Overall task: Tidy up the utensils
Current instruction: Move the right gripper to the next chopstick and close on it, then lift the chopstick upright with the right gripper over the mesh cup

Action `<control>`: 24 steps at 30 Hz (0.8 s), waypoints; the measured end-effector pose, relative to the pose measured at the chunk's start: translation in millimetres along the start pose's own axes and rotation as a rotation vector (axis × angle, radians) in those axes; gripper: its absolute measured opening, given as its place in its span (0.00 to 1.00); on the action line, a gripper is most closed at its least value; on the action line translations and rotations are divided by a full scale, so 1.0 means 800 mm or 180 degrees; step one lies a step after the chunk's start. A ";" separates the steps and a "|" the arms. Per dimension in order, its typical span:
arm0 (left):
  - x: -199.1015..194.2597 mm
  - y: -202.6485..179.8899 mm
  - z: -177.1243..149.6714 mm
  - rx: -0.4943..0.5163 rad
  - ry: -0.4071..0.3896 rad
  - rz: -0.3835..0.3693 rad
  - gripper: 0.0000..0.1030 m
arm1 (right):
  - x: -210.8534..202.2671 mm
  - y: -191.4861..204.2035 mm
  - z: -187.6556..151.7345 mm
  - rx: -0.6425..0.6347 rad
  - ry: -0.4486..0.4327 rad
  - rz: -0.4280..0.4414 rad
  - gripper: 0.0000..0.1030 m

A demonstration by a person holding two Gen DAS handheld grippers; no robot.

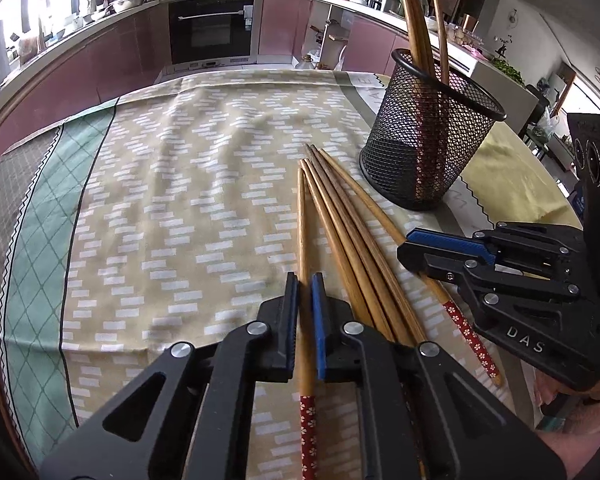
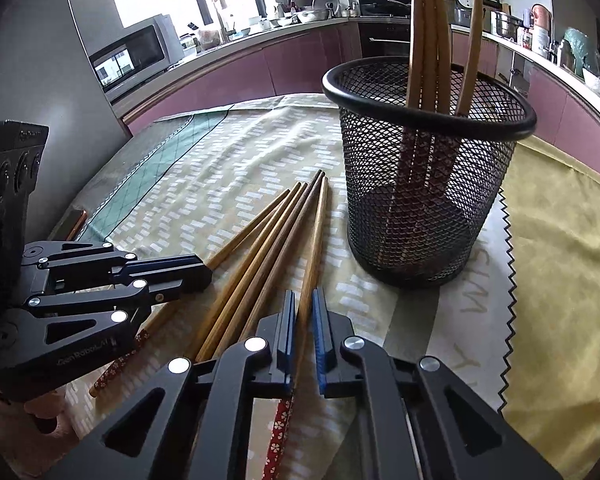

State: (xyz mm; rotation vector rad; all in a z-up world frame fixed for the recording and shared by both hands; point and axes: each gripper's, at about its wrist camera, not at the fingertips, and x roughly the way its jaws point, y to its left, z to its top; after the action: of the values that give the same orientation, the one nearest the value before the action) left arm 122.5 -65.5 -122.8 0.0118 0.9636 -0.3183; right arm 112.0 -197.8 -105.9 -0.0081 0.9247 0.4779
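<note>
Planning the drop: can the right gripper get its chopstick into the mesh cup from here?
Probably yes. The right gripper is shut on its chopstick; the mesh cup stands just ahead, mouth open, nothing between.

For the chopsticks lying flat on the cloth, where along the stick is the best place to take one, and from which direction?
Probably the thicker handle end, just ahead of the red flowered wrap, from above, fingers straddling the shaft. Each chopstick lies flat, tips fanning toward the mesh cup, handles spread apart nearer the person. The left gripper and right gripper are each shut on one there.
</note>
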 end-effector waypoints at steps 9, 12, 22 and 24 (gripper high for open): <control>-0.018 0.001 -0.001 -0.0028 -0.0070 -0.0087 0.08 | -0.021 -0.007 -0.004 0.0066 -0.0086 0.0148 0.05; -0.028 0.001 0.000 -0.0021 -0.0115 -0.0130 0.08 | -0.030 -0.009 -0.003 0.0090 -0.0125 0.0240 0.05; -0.068 0.000 0.007 -0.0022 -0.0275 -0.0381 0.07 | -0.071 -0.010 0.001 0.0105 -0.0398 0.0484 0.05; -0.079 -0.002 0.010 -0.0010 -0.0333 -0.0406 0.07 | -0.080 -0.011 0.004 0.0118 -0.0469 0.0505 0.05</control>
State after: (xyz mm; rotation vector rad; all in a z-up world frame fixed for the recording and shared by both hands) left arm 95.3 -51.5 -67.0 -0.0688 0.8626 -0.4310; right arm 85.7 -230.5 -56.5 0.1334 0.7924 0.6004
